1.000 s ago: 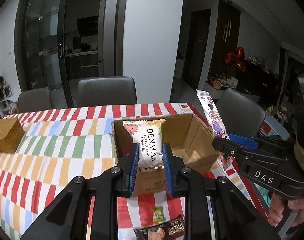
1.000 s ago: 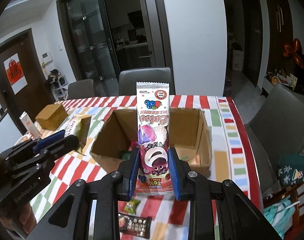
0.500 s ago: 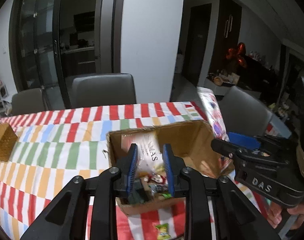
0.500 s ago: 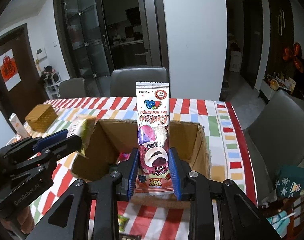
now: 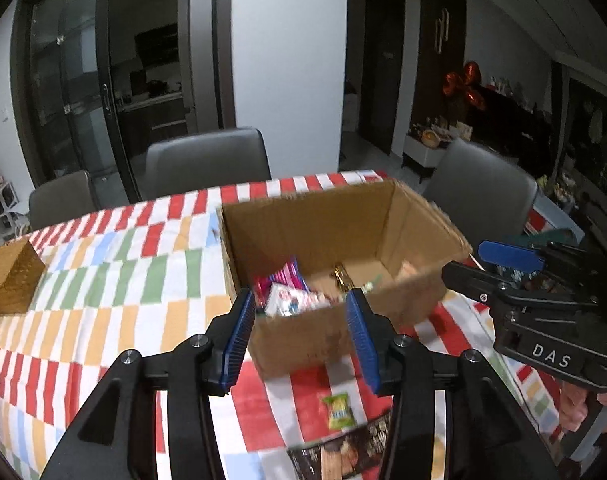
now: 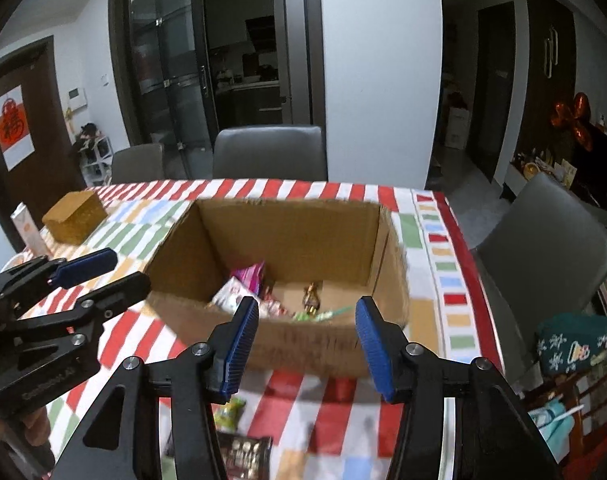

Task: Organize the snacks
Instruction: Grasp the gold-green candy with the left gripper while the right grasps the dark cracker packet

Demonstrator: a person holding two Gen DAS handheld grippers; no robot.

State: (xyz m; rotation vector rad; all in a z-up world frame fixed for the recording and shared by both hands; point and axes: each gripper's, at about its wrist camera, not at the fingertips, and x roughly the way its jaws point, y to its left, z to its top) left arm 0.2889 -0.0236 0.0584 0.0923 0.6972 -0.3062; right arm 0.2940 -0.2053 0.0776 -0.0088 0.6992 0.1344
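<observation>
Cardboard is what we are working over: the open box [image 5: 343, 264] is sitting on the striped surface [image 5: 115, 280], and we are hovering both claws at its near wall. Going from the left, our left claw [image 5: 301, 340] is standing open with nothing between its blue pads; its jaws have just been opening. Our right claw [image 6: 307, 344] is likewise open and empty, its jaws having just been parting too. Inside the box, several snack packets [image 6: 243, 288] are lying loose on the floor, a pink one among them. Nearer us, outside the box, a small green packet [image 5: 337, 412] and a dark wrapper [image 5: 343, 452] are waiting on the cloth. We are judging these as light, crinkly and slippery, best pinched flat across the sealed edge.
</observation>
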